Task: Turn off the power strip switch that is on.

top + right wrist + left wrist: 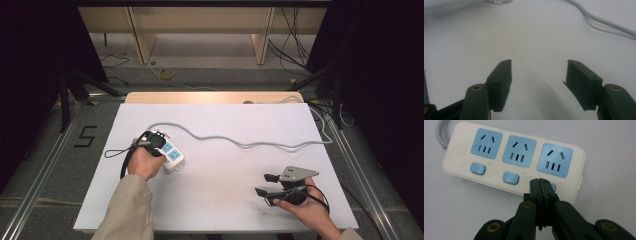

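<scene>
A white power strip (519,157) with three blue sockets and blue rocker switches lies on the white board (225,200), left of centre (173,159). My left gripper (540,182) is shut with nothing between its jaws. Its joined tips sit over the strip's third switch (553,187) and cover most of it; I cannot tell if they press it. In the high view the left gripper (156,141) is on the strip's near-left part. My right gripper (263,183) rests open low over the board at the front right, with bare board between its jaws (539,72).
The strip's grey cable (240,143) snakes across the board to its right edge and passes far ahead of the right gripper (599,18). A wooden table edge (215,96) lies behind the board. Stand legs and loose cables are on the floor around it.
</scene>
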Demonstrator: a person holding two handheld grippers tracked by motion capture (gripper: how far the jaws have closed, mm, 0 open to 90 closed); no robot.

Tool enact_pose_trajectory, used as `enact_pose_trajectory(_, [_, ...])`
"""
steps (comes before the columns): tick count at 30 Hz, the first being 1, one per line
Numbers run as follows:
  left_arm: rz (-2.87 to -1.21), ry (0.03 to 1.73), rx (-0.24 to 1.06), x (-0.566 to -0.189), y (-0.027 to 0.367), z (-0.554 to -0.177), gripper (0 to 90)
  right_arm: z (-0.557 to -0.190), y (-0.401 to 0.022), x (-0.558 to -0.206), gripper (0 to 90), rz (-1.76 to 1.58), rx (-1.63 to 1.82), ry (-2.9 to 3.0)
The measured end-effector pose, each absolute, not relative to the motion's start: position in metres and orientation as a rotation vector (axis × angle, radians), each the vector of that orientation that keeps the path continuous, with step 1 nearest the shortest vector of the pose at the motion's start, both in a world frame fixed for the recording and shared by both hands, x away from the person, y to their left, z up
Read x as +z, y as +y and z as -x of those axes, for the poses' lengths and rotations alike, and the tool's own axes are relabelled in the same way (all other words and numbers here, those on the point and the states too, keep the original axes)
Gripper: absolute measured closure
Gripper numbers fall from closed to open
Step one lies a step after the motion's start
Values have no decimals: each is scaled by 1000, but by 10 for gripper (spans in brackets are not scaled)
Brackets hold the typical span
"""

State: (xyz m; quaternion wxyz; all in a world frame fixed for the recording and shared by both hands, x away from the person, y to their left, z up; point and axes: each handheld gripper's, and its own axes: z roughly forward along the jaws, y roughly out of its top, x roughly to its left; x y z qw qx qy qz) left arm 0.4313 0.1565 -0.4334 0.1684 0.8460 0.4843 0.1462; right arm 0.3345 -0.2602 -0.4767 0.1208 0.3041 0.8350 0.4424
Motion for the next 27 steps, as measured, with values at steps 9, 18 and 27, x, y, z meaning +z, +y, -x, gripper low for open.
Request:
enact_pose_trajectory(9, [-2424,1358,420,-431,151,-434,898,-334,-260,-477,384,-889,1292,2439])
enact_pose_trajectory(18, [-2424,1361,418,-433,149,-435,898,-334,-260,-477,384,-887,1289,2442])
enact_pose_trajectory(27, [-2430,1356,417,-434,147,-436,898,-334,-260,-477,384,-889,1289,2446])
